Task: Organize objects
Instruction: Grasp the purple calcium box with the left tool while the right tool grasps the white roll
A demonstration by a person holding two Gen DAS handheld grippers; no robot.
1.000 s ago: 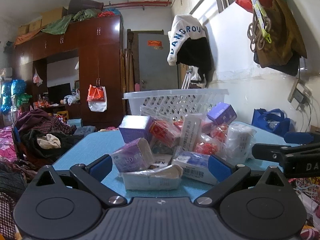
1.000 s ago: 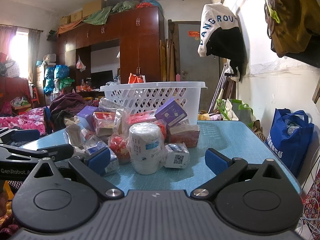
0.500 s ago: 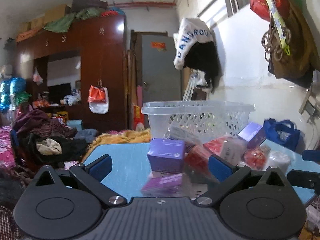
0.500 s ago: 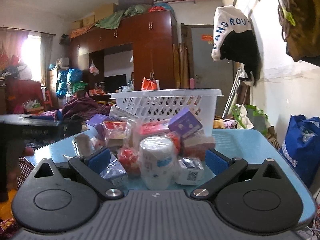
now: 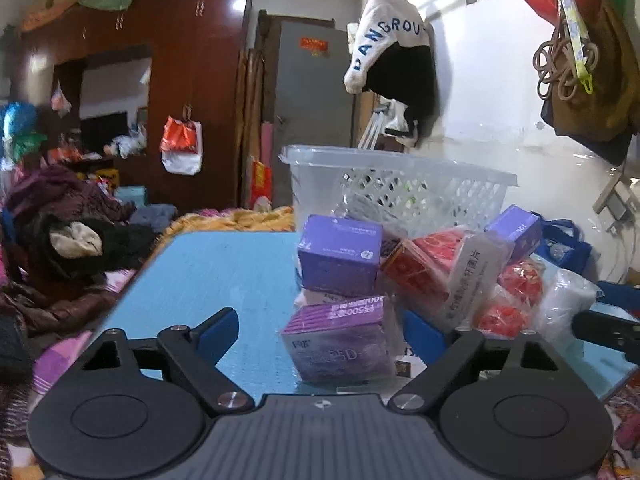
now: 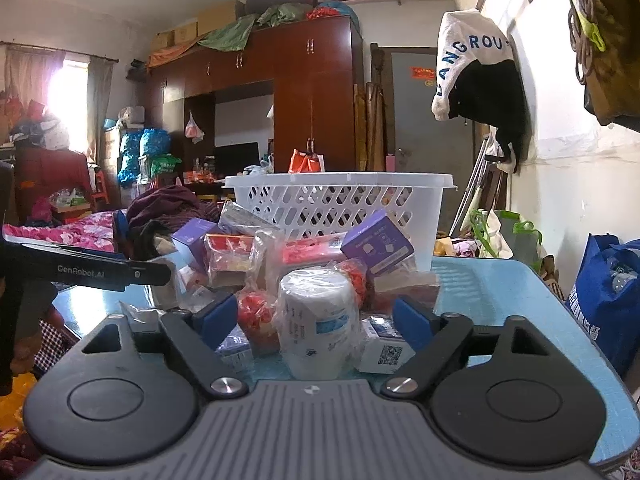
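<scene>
A pile of packaged goods lies on the blue table point(image 5: 224, 264) in front of a white plastic basket point(image 5: 400, 192). My left gripper point(image 5: 320, 336) is closing around a purple wrapped pack point(image 5: 340, 344). Its left pad point(image 5: 218, 334) stands well clear of the pack. A purple box point(image 5: 340, 256) sits just behind. My right gripper point(image 6: 314, 318) is closing around an upright white roll in plastic point(image 6: 316, 320), with gaps on both sides. The basket point(image 6: 340, 200) stands behind the pile.
Red packets point(image 5: 416, 264), a tilted purple box point(image 6: 376, 244) and a white QR-coded box point(image 6: 384, 350) crowd the pile. The other gripper's body point(image 6: 92, 272) reaches in from the left. A blue bag point(image 6: 608, 292) sits right of the table, a clothes heap point(image 5: 72, 240) left.
The left gripper swung to the pile's left end, and the purple pack now sits between its narrowed jaws. The right gripper's jaws narrowed around the white roll, which looms slightly larger.
</scene>
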